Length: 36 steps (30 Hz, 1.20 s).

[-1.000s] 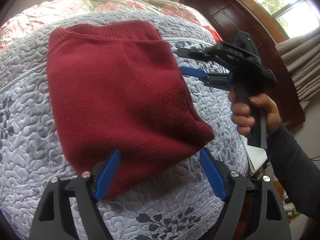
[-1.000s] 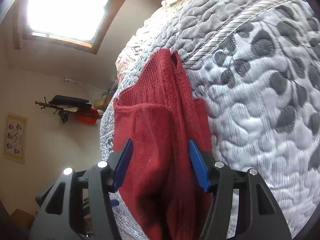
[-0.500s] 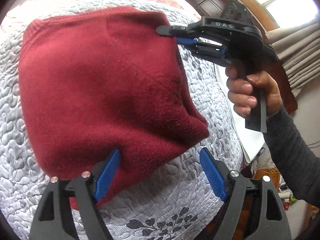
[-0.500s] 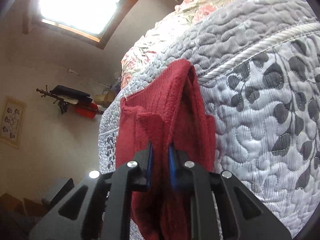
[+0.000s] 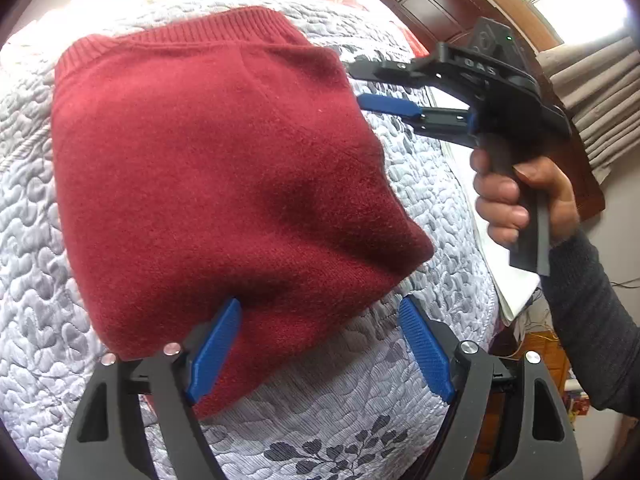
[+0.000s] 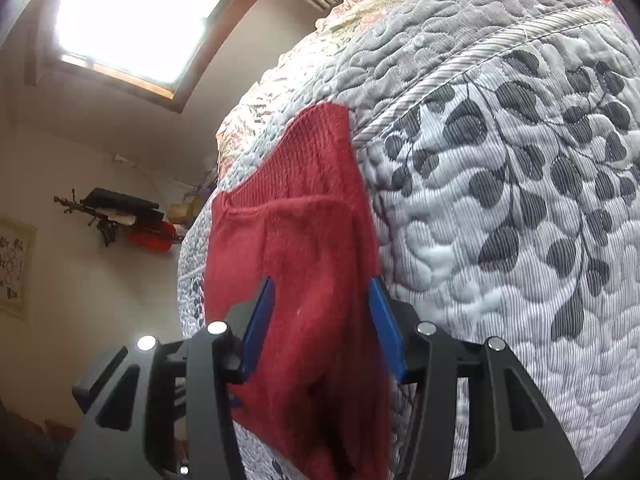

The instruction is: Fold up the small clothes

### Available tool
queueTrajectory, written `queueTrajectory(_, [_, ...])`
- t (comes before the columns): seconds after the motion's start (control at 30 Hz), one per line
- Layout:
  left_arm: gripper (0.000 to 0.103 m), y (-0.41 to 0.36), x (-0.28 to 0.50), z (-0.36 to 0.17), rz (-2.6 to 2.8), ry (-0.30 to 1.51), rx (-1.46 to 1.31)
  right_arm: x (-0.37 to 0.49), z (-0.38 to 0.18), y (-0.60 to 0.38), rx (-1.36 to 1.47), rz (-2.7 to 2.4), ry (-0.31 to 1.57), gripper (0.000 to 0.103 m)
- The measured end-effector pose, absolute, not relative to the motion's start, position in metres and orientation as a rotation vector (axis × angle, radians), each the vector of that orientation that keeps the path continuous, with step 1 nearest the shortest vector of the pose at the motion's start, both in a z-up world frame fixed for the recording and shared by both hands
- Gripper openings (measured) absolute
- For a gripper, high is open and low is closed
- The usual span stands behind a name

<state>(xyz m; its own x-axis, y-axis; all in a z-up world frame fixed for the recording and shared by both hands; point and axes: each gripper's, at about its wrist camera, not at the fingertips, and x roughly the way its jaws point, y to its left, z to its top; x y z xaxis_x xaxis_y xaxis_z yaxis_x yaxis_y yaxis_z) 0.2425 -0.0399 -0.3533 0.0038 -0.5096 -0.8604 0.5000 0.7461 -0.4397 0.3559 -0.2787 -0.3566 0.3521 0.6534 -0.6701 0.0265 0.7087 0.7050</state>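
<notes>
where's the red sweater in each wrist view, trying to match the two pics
Left wrist view: the red sweater fills the centre and left, folded on the quilt, its near edge between the open left gripper fingers.
Right wrist view: the red sweater runs from centre to bottom, between the open right gripper fingers.
Shared landmark: the sweater's ribbed hem, at the garment's far end in both.

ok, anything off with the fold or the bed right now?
Nothing damaged or spilled. The red knit garment lies folded on the grey quilt, though its near right corner bulges rather than lying flat. Both the left gripper and right gripper are open.
</notes>
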Motion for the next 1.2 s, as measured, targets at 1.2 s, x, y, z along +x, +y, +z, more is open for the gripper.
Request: queueTrajectory(1.2, [0.082,0.022,0.263,-0.334,-0.758,1.373,-0.242,0.331,-0.351,-0.247,0.704,0.476,1.192,0.031])
